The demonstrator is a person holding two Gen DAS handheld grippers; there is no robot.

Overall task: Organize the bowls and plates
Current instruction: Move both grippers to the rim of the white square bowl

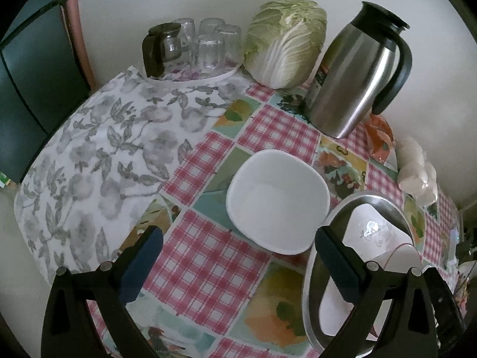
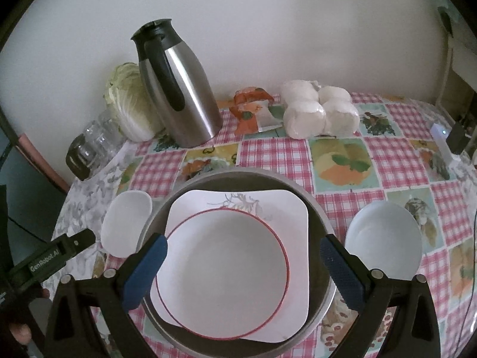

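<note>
White "GenRobot.AI" lettering on black body of left gripper (image 2: 56, 255), at right-wrist view's left edge.

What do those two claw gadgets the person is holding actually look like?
Both look alike: the left claw and right claw each have a black, angular plastic frame with silver rivets, ending in two fingers faced with dark blue textured pads. Seen from the right wrist camera, the left tool's black body carries white "GenRobot.AI" lettering.

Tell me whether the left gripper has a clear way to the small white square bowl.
Probably yes. The left gripper is open and the small white square bowl sits directly ahead between its fingers, with only bare tablecloth between them. The metal tray close beside its right edge may crowd one finger.
</note>
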